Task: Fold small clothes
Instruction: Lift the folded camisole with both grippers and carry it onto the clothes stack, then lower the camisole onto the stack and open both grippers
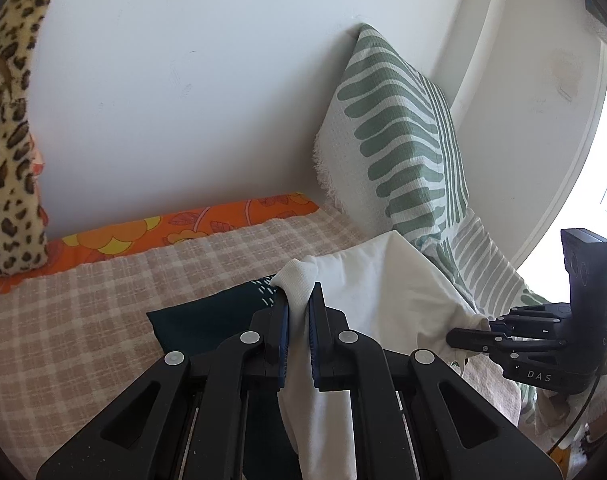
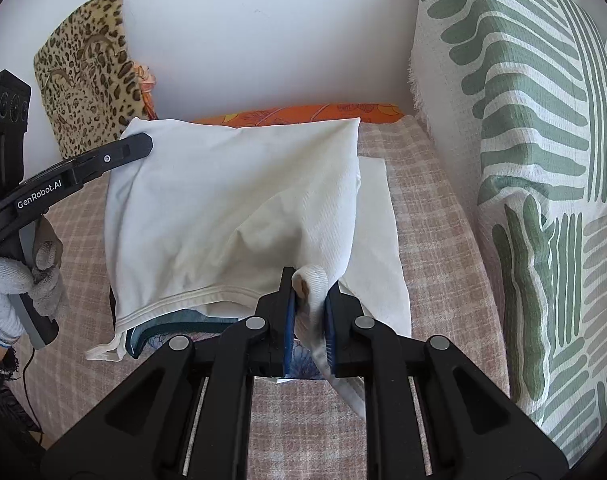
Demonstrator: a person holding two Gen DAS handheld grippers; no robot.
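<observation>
A small white garment (image 2: pixel 231 208) is stretched in the air between both grippers, above a checked bedspread (image 2: pixel 435 240). My left gripper (image 1: pixel 299 304) is shut on one white corner (image 1: pixel 299 280), the cloth hanging down between its blue pads. My right gripper (image 2: pixel 309 300) is shut on a folded white hem band (image 2: pixel 313 280). In the right wrist view the left gripper (image 2: pixel 139 146) reaches in from the left onto the far corner. In the left wrist view the right gripper (image 1: pixel 463 336) clamps the garment's right edge. Dark teal clothes (image 1: pixel 207 316) lie beneath.
A green and white patterned cushion (image 2: pixel 523 140) leans against the wall at the right. A leopard print cushion (image 2: pixel 87 68) stands at the left. An orange floral sheet (image 1: pixel 175 228) shows along the wall. A gloved hand (image 2: pixel 11 280) holds the left gripper's handle.
</observation>
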